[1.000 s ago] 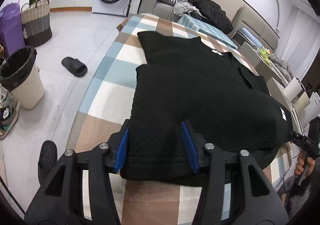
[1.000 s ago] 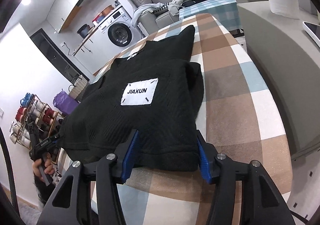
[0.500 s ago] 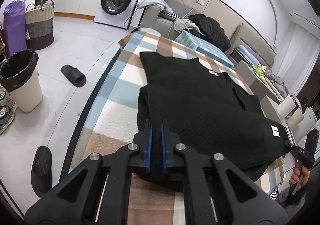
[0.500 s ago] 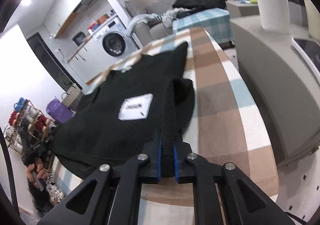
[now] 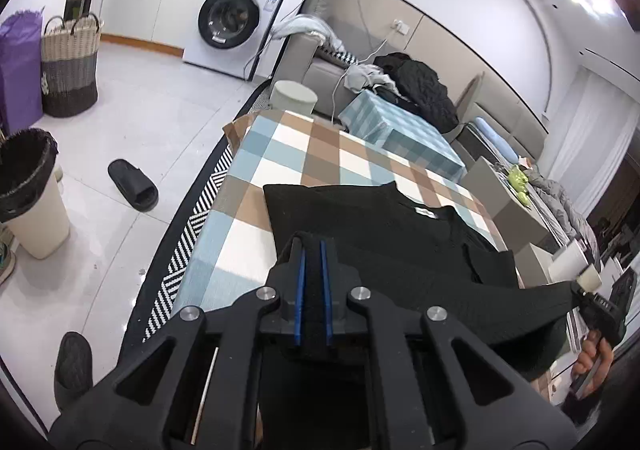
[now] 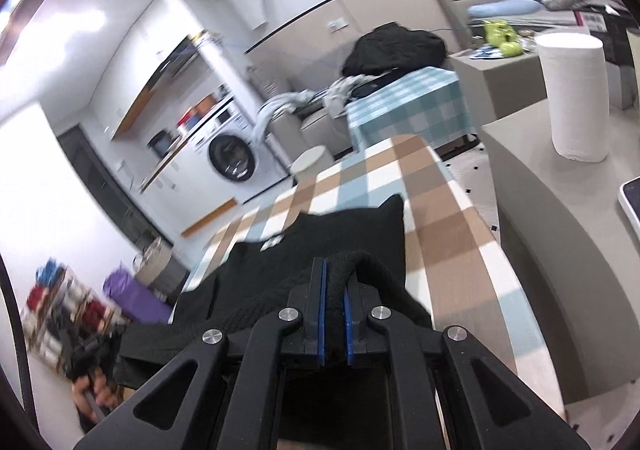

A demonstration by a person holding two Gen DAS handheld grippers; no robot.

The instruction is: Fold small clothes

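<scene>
**Two grippers, one black sweater, both corners pinched**

One black knit sweater (image 5: 384, 234) lies on the checked tablecloth (image 5: 304, 154) of brown, blue and white squares. Its far part rests flat on the cloth; its near edge is raised off it and stretched between the two grippers.

The left gripper (image 5: 312, 262) has its two blue-lined jaws drawn nearly together, clamped on a fold of the black knit. The right gripper (image 6: 335, 286) is likewise pressed shut on a bunched ridge of the same sweater. Each camera also catches the other gripper at the edge of its view, held in a bare hand.

Counted in the left wrist view: one white front-loading washing machine (image 5: 236, 22), one woven laundry basket (image 5: 70, 62), one purple bag (image 5: 20, 62) beside it, one waste bin (image 5: 30, 190) lined with a black bag, and two black slippers, one (image 5: 134, 190) lying on the tiled floor and one (image 5: 74, 366) near the lower rim. One black quilted jacket (image 5: 420, 86) is heaped on the sofa behind a second, smaller blue-checked table (image 5: 400, 130).

In the right wrist view, one roll of paper towel (image 6: 576, 94) stands upright on a grey counter.

A small white neck label (image 5: 425, 212) shows on the sweater; its lettering is too small to read. The washing machine's panel print is also illegible.
</scene>
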